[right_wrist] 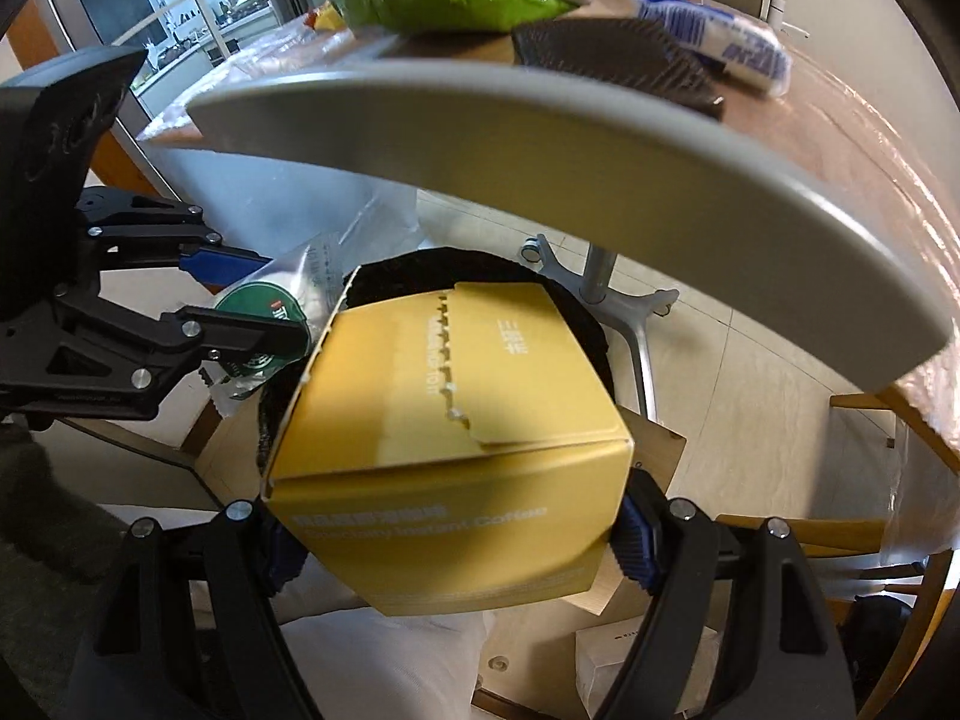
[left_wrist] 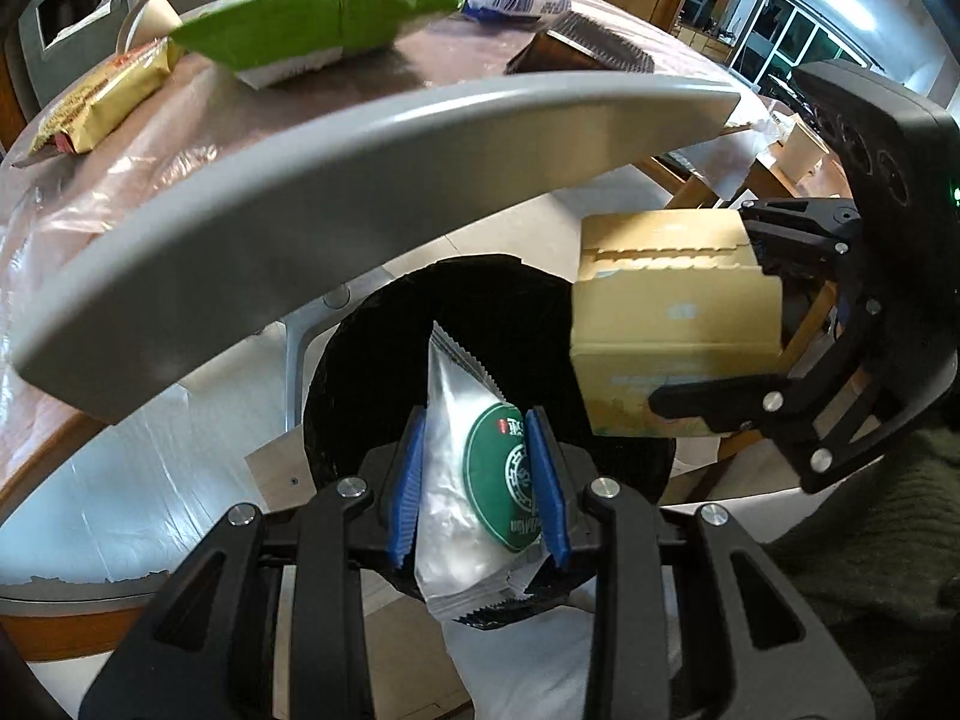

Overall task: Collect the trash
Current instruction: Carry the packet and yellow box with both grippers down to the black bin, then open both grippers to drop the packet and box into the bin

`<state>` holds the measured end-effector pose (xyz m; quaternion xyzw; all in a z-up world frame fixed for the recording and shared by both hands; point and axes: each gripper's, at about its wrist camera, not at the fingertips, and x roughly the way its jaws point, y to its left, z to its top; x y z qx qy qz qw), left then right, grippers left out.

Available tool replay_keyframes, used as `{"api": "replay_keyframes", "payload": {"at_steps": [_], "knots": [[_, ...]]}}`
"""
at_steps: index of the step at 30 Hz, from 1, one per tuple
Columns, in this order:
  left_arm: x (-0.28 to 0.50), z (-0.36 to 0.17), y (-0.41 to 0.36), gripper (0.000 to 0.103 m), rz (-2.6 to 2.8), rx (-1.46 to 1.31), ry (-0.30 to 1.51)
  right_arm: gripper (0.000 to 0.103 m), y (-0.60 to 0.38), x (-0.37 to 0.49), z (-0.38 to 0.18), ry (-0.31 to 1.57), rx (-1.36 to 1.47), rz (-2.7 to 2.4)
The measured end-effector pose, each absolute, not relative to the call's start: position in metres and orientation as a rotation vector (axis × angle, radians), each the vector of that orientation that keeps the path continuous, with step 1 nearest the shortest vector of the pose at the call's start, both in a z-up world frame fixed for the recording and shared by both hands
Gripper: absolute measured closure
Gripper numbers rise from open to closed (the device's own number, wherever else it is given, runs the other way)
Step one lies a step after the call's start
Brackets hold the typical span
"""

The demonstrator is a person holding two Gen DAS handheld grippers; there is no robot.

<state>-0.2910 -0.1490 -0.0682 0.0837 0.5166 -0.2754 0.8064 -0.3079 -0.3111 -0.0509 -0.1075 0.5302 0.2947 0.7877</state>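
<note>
Behind the grey chair back (left_wrist: 372,180), the table (left_wrist: 150,138) still holds a green bag (left_wrist: 336,18) and other wrappers. Below, a black bin (left_wrist: 384,360) is mostly hidden. The left gripper (left_wrist: 477,489) pinches a silver packet (left_wrist: 462,468) above it; the right gripper (right_wrist: 456,546) clamps a yellow coffee box (right_wrist: 444,438), blocking the bin's mouth.

Glossy silver foil sachet (left_wrist: 462,480), matt yellow cardboard box (right_wrist: 444,450), ribbed blue rubbery pads (left_wrist: 547,492), matt black plastic gripper arms, smooth grey plastic chair back (left_wrist: 360,180), shiny green wrapper (left_wrist: 336,18)
</note>
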Motion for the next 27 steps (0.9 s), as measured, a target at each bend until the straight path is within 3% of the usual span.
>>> {"api": "replay_keyframes", "payload": {"at_steps": [19,21,23,25,27], "knots": [[-0.274,-0.083,-0.158,0.067,-0.572,0.161,1.119,0.024,-0.302,-0.302,-0.06,1.152,-0.254,0.604],[-0.273,-0.083,-0.154,0.058,-0.562,0.149,1.124,0.023,-0.303,-0.301,-0.059,1.156,-0.257,0.597],[-0.273,-0.08,-0.149,0.03,-0.548,0.136,1.118,0.02,-0.306,-0.302,-0.057,1.159,-0.251,0.585],[-0.274,-0.077,-0.15,0.027,-0.534,0.131,1.098,0.013,-0.308,-0.303,-0.052,1.156,-0.242,0.572],[-0.275,-0.072,-0.146,0.027,-0.526,0.132,1.094,0.013,-0.312,-0.304,-0.046,1.148,-0.225,0.571]]}}
